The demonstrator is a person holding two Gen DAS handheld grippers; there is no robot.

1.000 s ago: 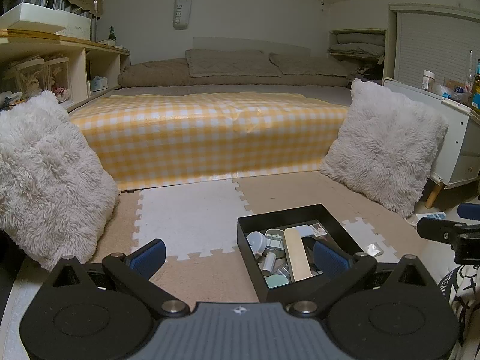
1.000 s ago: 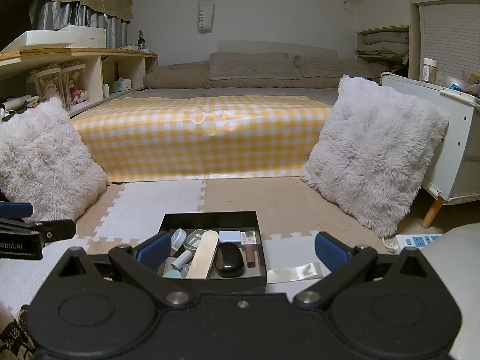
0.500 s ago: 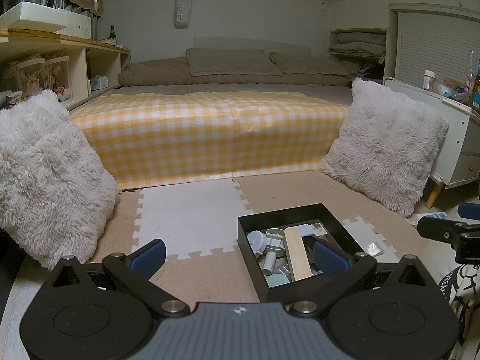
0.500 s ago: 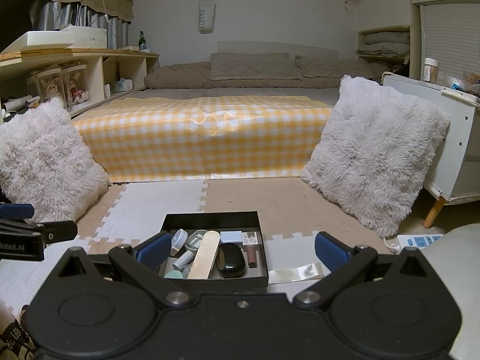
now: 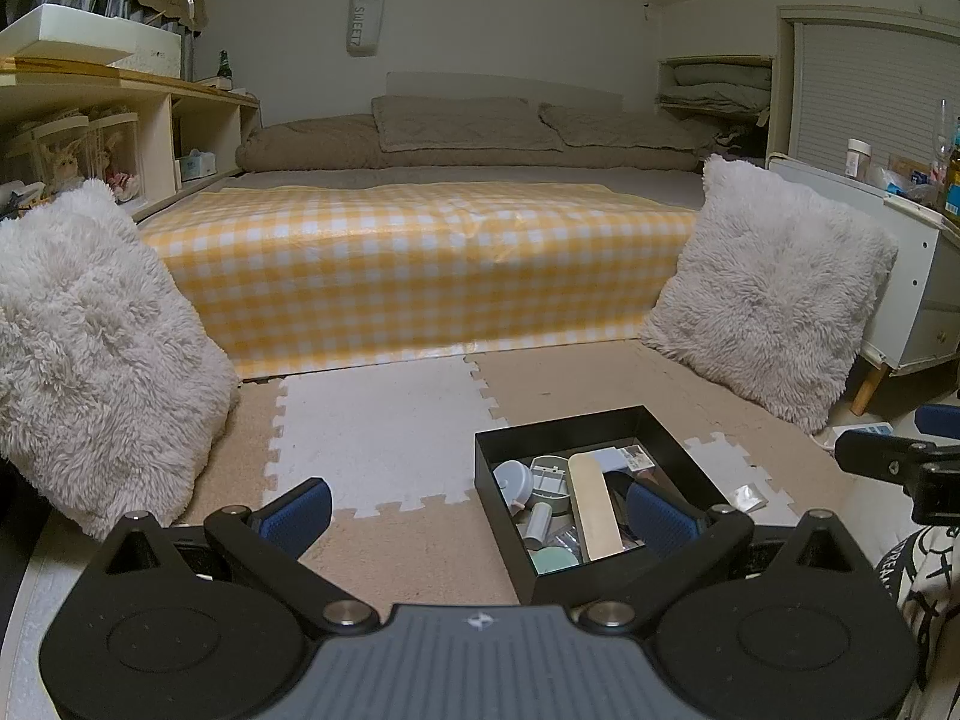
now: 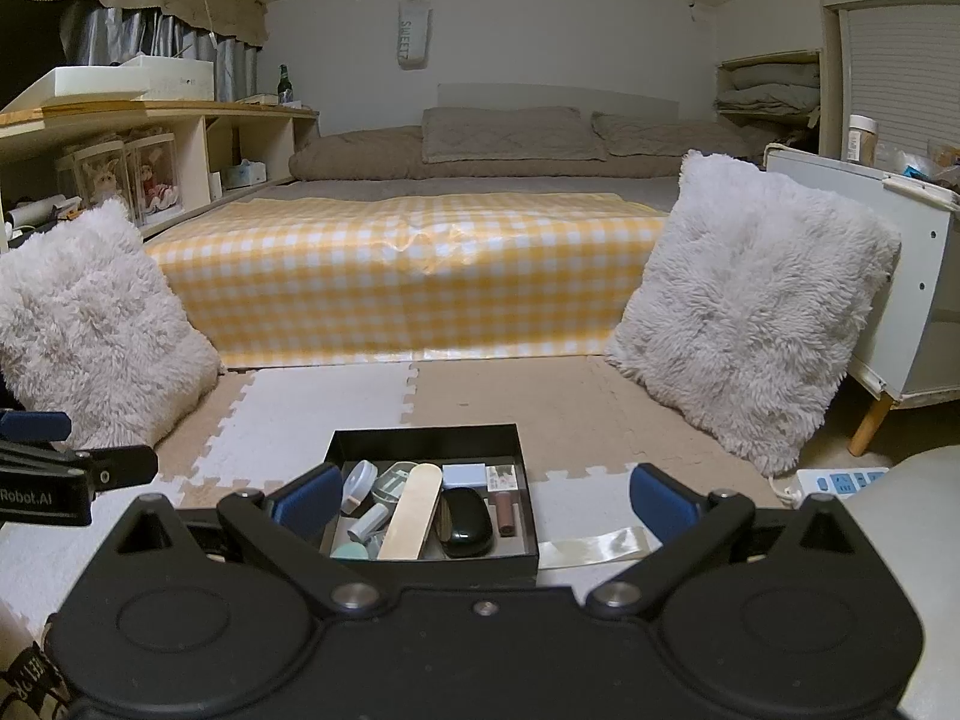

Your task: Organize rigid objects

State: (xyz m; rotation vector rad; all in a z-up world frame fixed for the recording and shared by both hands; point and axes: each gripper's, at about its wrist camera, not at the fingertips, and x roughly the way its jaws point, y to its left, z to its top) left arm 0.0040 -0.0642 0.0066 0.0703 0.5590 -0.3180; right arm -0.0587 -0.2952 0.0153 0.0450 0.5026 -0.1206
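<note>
A black open box (image 5: 576, 423) (image 6: 423, 437) sits on the foam floor mat, holding several small items: a flat wooden stick (image 5: 594, 504) (image 6: 413, 510), a black glossy case (image 6: 463, 521), a brown lipstick (image 6: 506, 515), a pale blue block (image 6: 463, 473) and round grey-blue lids (image 5: 513, 480). My left gripper (image 5: 480, 516) hovers open and empty, with the box ahead on its right side. My right gripper (image 6: 483, 501) is open and empty too, held low just before the box. Each gripper shows at the edge of the other's view.
Two fluffy white cushions (image 5: 96, 348) (image 5: 774, 288) lean either side of a bed with a yellow checked cover (image 5: 414, 264). A strip of clear tape (image 6: 594, 543) lies right of the box. A power strip (image 6: 840, 483) and white cabinet (image 6: 888, 276) stand at right.
</note>
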